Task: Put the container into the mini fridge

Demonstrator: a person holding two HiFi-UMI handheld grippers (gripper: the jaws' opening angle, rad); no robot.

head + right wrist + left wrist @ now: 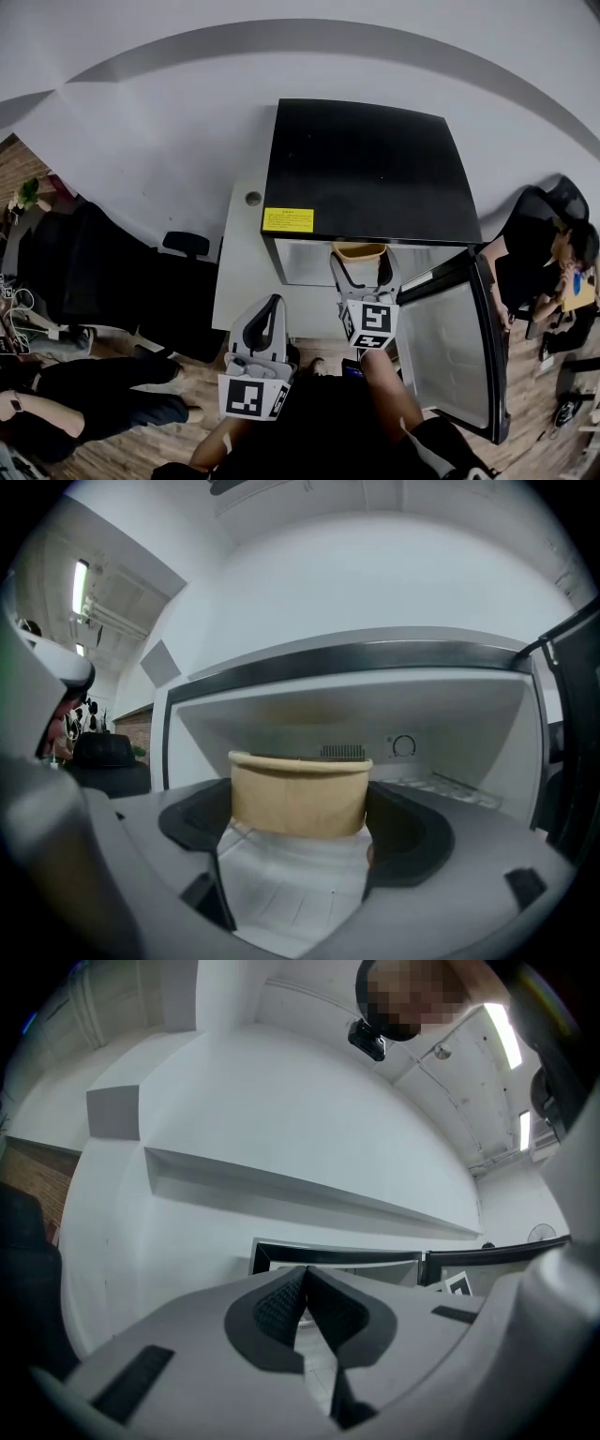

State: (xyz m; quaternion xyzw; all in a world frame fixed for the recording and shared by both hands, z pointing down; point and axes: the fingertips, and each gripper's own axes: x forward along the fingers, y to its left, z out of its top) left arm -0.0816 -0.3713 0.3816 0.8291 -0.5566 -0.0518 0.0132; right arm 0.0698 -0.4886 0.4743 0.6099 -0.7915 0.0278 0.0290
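A tan paper container (pixel 298 794) sits between the jaws of my right gripper (pixel 300 813), which is shut on it. It is held at the open front of the black mini fridge (pixel 367 169), just at the white interior (pixel 441 733). In the head view the container (pixel 359 251) shows at the fridge's mouth, above the right gripper (pixel 362 274). The fridge door (pixel 459 347) is swung open to the right. My left gripper (pixel 265 330) hangs lower left of the fridge, shut and empty, its pads (pixel 281 1309) pressed together.
The fridge stands on a white table (pixel 242 272) against a white wall. A black office chair (pixel 103 272) stands to the left. A seated person (pixel 553 267) is at the right, and another person's legs (pixel 84 403) lie at lower left.
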